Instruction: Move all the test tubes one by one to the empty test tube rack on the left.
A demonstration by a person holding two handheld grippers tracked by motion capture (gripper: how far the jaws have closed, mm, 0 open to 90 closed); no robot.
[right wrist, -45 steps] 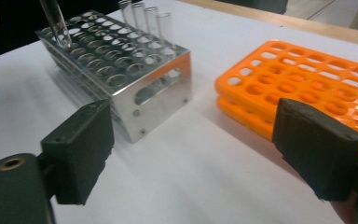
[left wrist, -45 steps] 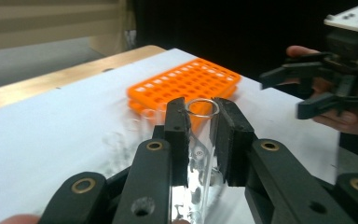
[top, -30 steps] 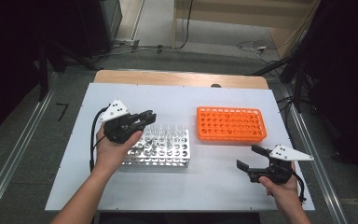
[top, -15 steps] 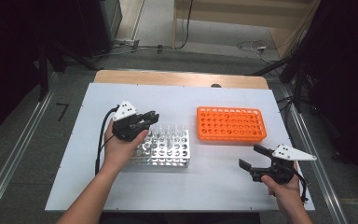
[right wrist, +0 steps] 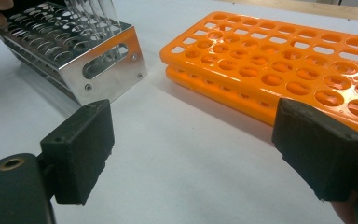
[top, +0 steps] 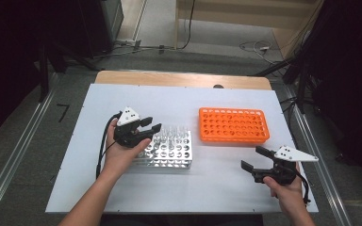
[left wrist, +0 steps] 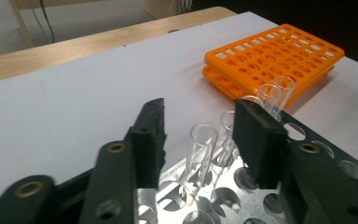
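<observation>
Tubes [left wrist: 200, 154] of clear glass stood upright in the metal rack [top: 167, 151], left of the orange rack [top: 233, 125]. My left gripper [left wrist: 198, 128] was open around one; my right gripper [top: 253, 158] stayed wide open, empty.

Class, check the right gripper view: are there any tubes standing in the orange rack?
No. Every hole of the orange rack is empty; the tubes stand in the metal rack.
</observation>
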